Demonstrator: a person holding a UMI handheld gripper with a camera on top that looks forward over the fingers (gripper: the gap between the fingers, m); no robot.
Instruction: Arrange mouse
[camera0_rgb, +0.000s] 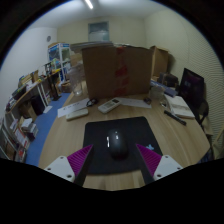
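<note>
The mouse (117, 143) is seen on the dark mat (120, 132) of the tabletop (70, 135), just ahead of the claw (116, 160), whose fingers are held apart, its long axis lying along them.

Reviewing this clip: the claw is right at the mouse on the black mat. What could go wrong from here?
1. The claw is open with the mouse between and slightly ahead of its fingers; closing from here may catch only its near end and squirt it forward.
2. A push could slide the mouse along the black mouse mat toward the keyboard beyond it.
3. Dragging may shift the mat on the wooden desk.
</note>
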